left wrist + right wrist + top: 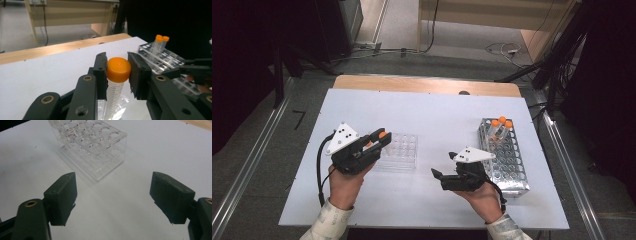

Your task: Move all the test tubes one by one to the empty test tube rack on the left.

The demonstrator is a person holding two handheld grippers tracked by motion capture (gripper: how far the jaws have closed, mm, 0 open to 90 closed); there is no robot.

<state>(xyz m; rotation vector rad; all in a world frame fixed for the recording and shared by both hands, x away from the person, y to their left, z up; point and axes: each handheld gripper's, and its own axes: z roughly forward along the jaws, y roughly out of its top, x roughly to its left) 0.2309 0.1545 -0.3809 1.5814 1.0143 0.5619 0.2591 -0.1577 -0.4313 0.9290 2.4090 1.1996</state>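
Orange-capped tube (117, 75) pinched upright just under its cap by the left gripper (117, 72), jaws pressed on both sides, above the clear rack (401, 150) at 9 o'clock on the counter (437, 115). Right gripper (112, 195) jaws spread, nothing between. Metal rack (507, 160) at 3 o'clock holds three more tubes (499, 127).

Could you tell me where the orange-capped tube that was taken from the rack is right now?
The tube is clamped in the left gripper, held just over the near-left edge of the clear rack at the table's middle.
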